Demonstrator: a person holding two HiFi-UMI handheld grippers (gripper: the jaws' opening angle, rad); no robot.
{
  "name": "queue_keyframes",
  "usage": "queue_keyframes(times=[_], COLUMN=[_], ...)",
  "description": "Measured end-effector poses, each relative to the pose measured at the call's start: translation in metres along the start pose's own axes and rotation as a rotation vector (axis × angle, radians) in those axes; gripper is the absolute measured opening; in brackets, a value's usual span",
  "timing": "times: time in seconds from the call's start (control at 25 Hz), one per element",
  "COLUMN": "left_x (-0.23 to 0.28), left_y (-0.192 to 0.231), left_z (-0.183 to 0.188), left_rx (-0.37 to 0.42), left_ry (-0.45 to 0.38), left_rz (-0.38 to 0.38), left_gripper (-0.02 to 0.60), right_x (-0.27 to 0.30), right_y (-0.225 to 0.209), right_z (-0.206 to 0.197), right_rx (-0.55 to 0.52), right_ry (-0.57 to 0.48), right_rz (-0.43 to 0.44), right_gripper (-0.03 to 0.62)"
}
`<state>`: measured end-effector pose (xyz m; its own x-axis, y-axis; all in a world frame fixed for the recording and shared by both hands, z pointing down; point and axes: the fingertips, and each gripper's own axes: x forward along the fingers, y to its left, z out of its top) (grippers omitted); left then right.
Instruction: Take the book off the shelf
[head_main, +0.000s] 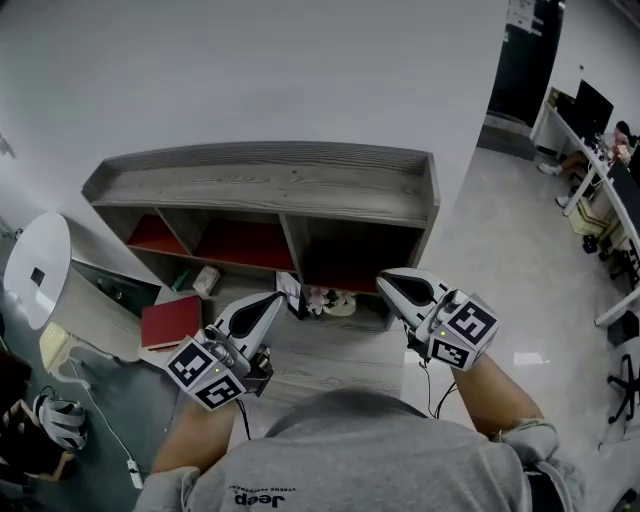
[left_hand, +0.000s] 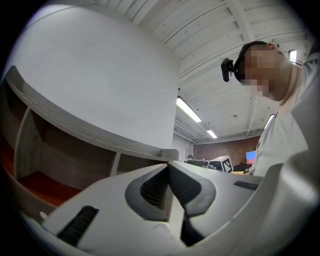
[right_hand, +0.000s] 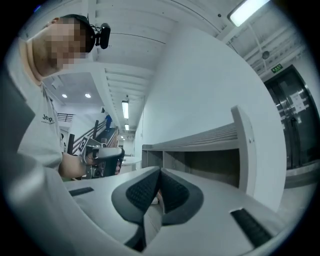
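Shut tight at the left tool, pad against pad, nothing gripped; the same at the right tool, closed on empty air. Held side by side, well apart, over a pale wood-grain surface, tips toward the shelf. Just left of the left tool, outside the compartments: the red book, lying flat, on a low ledge or the floor, hard to tell which. Judged from that, largely done: book seemingly already out, neither tool on it, little left beyond drawing away. Less certain, though, with a small upright thing right at the left tool's tip, book or card impossible to say. Only from the head view: the book itself, the red-floored compartments, a flowered thing between the two tips. Only from the gripper views: the pads actually meeting, and each tool glimpsed from the other's side. No book in either gripper view.
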<state>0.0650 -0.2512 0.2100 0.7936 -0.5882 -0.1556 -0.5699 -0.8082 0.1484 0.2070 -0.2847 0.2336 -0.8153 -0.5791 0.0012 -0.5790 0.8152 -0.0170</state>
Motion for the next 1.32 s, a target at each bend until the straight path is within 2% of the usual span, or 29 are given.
queue_keyframes(times=[0.2, 0.52, 1.32], left_x=[0.008, 0.007, 0.0], left_y=[-0.012, -0.013, -0.004], left_z=[-0.006, -0.024, -0.023], left_rx=[0.003, -0.039, -0.052], left_ry=[-0.001, 0.007, -0.013], left_rz=[-0.013, -0.001, 0.016], left_gripper=[0.031, 0.031, 0.031], right_x=[-0.018, -0.029, -0.019], right_y=[-0.005, -0.003, 0.005], right_z=[-0.004, -0.021, -0.019], right_rx=[0.044, 0.007, -0.038], right_ry=[-0.025, 0.017, 0.023], right_rz=[-0.001, -0.009, 0.038], right_gripper=[-0.007, -0.005, -0.005])
